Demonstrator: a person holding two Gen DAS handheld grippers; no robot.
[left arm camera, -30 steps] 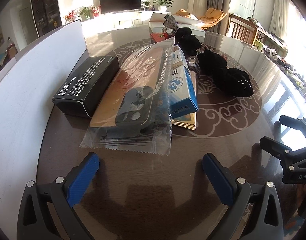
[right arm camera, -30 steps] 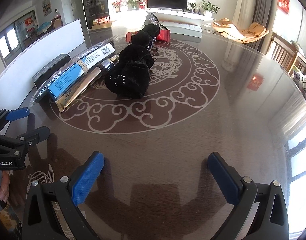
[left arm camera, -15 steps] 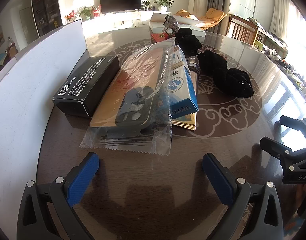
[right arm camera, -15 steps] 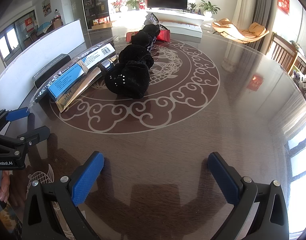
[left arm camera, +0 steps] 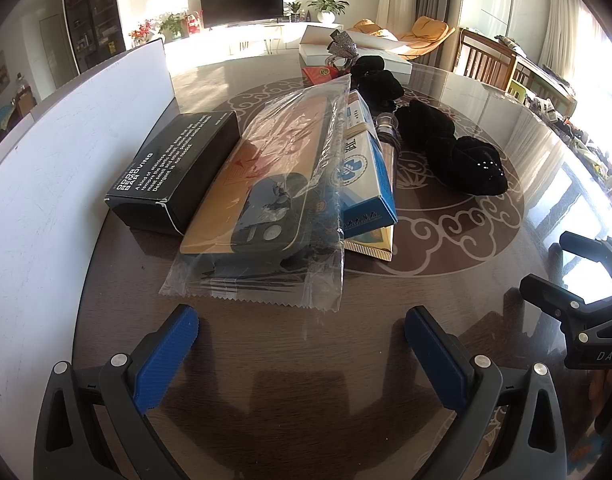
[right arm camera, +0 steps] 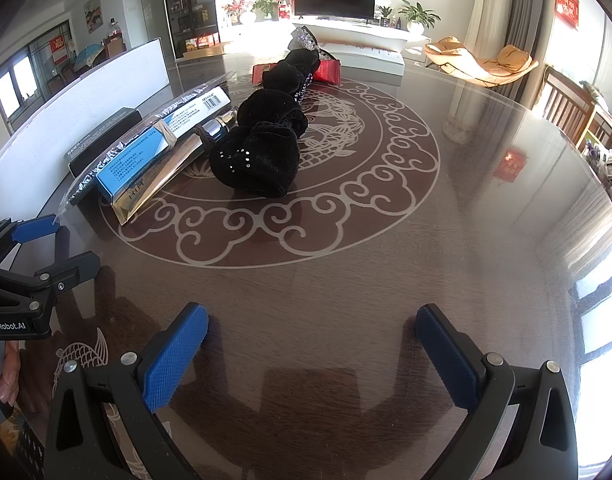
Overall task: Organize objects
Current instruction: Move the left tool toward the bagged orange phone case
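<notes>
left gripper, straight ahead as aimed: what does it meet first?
Probably the clear plastic bag: its zigzag edge lies just beyond the open left gripper, between the jaws. Depth is a fisheye guess.

Black box [left arm camera: 174, 178], bagged phone case [left arm camera: 262, 200], blue carton [left arm camera: 366, 176], black velvet pouches [left arm camera: 462, 156] lie side by side

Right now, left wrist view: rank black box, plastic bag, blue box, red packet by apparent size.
1. plastic bag
2. black box
3. blue box, partly hidden by the bag
4. red packet, though farthest away
</notes>
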